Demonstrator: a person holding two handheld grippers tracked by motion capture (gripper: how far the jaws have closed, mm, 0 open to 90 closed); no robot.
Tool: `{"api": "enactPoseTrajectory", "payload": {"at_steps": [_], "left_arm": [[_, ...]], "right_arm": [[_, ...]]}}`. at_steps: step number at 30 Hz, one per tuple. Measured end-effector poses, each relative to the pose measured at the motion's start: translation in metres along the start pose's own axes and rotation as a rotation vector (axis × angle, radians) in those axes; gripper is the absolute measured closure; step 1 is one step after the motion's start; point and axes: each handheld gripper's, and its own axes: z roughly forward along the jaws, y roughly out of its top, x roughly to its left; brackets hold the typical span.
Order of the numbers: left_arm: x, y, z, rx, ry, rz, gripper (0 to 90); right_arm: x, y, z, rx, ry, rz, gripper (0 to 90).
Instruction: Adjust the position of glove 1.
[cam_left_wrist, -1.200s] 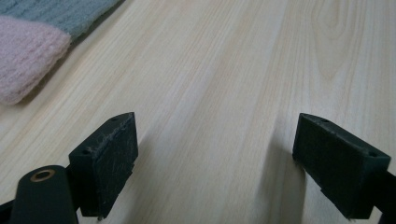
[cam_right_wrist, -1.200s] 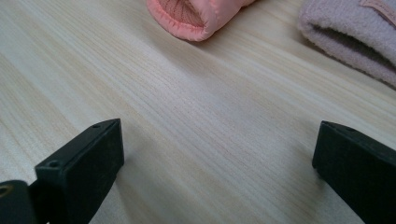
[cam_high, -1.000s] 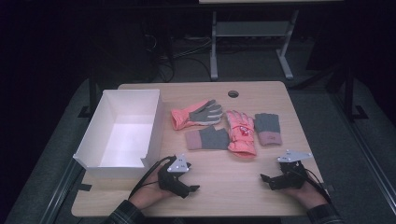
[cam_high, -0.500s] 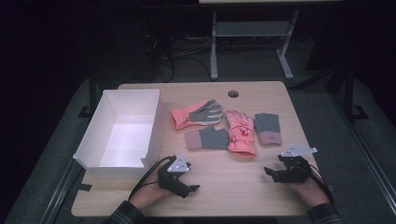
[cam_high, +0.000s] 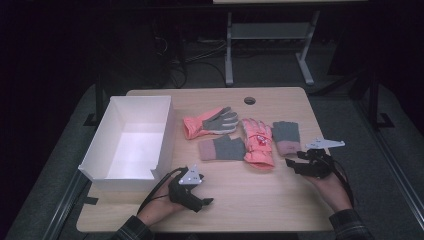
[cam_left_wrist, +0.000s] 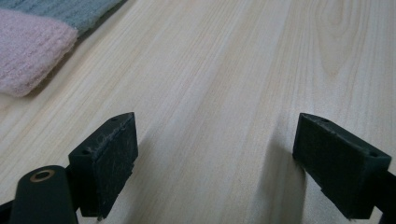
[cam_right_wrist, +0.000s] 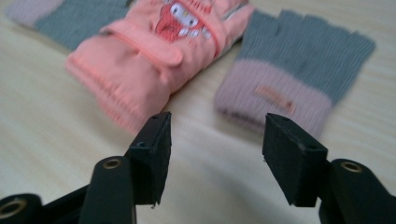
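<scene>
Grey-and-pink fingerless knit glove (cam_high: 286, 136) lies flat on the pale wooden table (cam_high: 260, 200), right of centre, its pink cuff toward the person. Right gripper (cam_high: 291, 165), black with a grey three-cornered plate on top, sits just short of that cuff, pointing at it and at the neighbouring coral padded glove with a cartoon face (cam_high: 258, 141). In the right gripper view the same fingerless glove (cam_right_wrist: 299, 74) and coral glove (cam_right_wrist: 154, 51) lie just beyond the pads; jaws about half open, have just been closing, nothing between them, only bare tabletop.

Left gripper (cam_high: 209, 201) rests on the table near the front edge, just beside the near corner of the open white rectangular box (cam_high: 97, 150). Its jaws stand wide apart and empty over wood grain in the left gripper view, with a pink-and-grey knit edge (cam_left_wrist: 32, 42) at upper left.

Second fingerless knit glove (cam_high: 221, 149) and second coral glove, grey palm up (cam_high: 210, 121), lie mid-table, between box and the other pair.
</scene>
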Motion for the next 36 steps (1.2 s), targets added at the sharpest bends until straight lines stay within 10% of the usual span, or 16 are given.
{"api": "enactPoseTrajectory", "payload": {"at_steps": [18, 36], "left_arm": [[0.001, 0.001, 0.0, 0.005, -0.005, 0.0, 13.2], [0.001, 0.001, 0.0, 0.005, -0.005, 0.0, 13.2]], "right_arm": [[-0.036, 0.037, 0.038, -0.039, -0.068, 0.088, 53.1], [-0.049, 0.033, 0.082, 0.027, -0.108, 0.13, 68.8]]}}
